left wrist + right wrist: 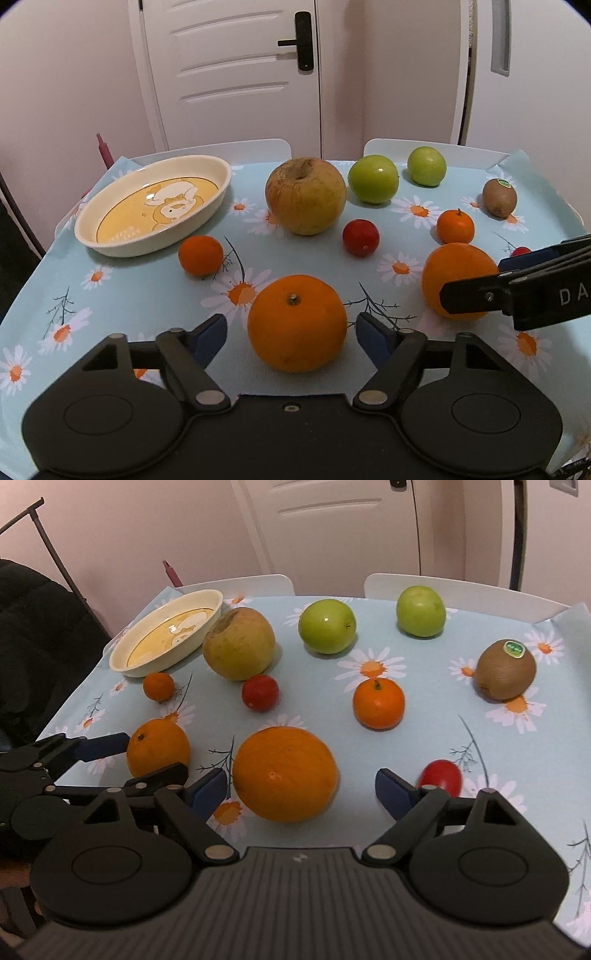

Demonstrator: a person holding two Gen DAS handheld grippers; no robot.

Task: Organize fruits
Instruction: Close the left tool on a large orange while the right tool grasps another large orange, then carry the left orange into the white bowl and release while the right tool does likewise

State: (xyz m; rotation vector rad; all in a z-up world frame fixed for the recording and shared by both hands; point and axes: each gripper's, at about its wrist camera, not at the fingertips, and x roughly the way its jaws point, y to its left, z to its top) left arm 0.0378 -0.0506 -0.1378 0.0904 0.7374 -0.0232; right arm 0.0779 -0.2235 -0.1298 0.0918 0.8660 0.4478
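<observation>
Two big oranges sit at the near edge of the cloth (110,295), and each gripper is lined up on one. The left orange (297,323) lies straight ahead of the left gripper (291,332), between its blue pads (212,334), with a gap showing on both sides. The right orange (284,773) lies ahead of the right gripper (301,788), nearer its left pad (208,788) than its right, not clearly touching either. Both fruits are round, so no axis matters; what counts is that each already sits inside a wide-open pair of fingers, and neither gripper has hold of anything. From the left wrist view the right gripper's fingers straddle their orange from the right.

The dish (155,206) stands empty at the far left, closer to the left gripper, so that arm looks better placed to go first.

Further out lie two mandarins (200,255) (455,226), a russet apple (306,195), two green apples (373,179) (426,165), a kiwi (505,669) at far right, and two tomatoes (259,692) (439,778), the latter just beside the right gripper's right finger.
</observation>
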